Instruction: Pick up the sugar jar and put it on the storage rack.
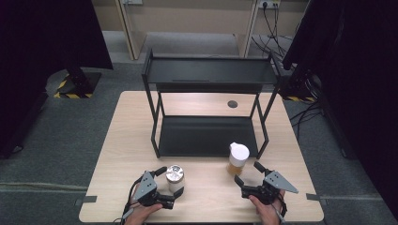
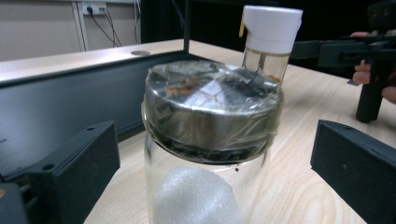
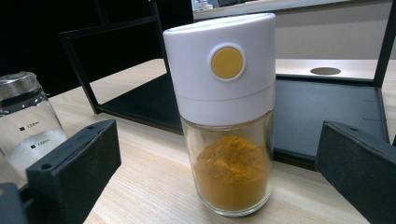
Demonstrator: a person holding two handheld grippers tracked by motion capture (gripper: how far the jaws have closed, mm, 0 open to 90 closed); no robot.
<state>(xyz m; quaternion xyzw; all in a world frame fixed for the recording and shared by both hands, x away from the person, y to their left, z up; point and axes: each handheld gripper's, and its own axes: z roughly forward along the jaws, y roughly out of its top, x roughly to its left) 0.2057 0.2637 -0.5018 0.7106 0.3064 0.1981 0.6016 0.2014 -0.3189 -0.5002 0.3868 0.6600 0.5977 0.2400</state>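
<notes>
Nothing's lifted yet, I'd say: both jars stand on the table [image 1: 112,154] at the rack's [image 1: 209,75] six o'clock. The left gripper [image 1: 170,180] gapes around the salt jar [image 1: 175,178], the right gripper [image 1: 248,172] around the spice jar [image 1: 238,158], neither touching. The salt jar's base is cut off in the left gripper view

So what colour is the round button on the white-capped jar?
Yellow-orange button, clearest in the right gripper view.
</notes>
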